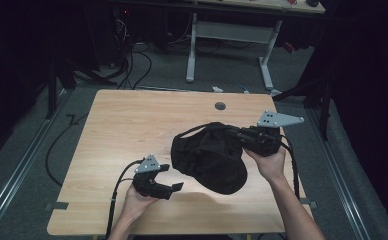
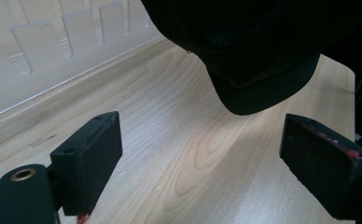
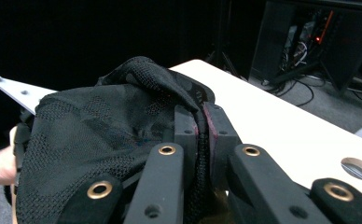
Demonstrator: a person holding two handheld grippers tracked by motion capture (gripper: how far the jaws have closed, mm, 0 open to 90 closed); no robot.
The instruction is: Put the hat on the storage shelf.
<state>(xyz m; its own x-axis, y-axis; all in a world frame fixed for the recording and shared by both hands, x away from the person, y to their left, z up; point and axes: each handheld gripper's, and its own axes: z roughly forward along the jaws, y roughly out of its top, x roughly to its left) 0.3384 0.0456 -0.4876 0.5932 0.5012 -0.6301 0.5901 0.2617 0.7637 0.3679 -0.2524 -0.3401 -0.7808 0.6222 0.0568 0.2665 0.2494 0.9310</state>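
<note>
A black mesh cap point(image 1: 212, 157) hangs over the middle of the wooden table point(image 1: 127, 125), its brim toward the front. My right gripper point(image 1: 239, 136) is shut on the cap's rear edge; in the right gripper view the black fabric point(image 3: 100, 135) is pinched between the two jaws of that gripper point(image 3: 201, 122). My left gripper point(image 1: 174, 176) is open, low over the table just left of the brim. The left gripper view has the brim point(image 2: 258, 91) ahead between the spread fingers point(image 2: 88, 158), with no contact.
A round cable hole point(image 1: 220, 106) sits near the table's far edge. A white-legged desk point(image 1: 229, 35) and floor cables point(image 1: 132, 65) lie beyond. Bare wood spreads across the table's left half.
</note>
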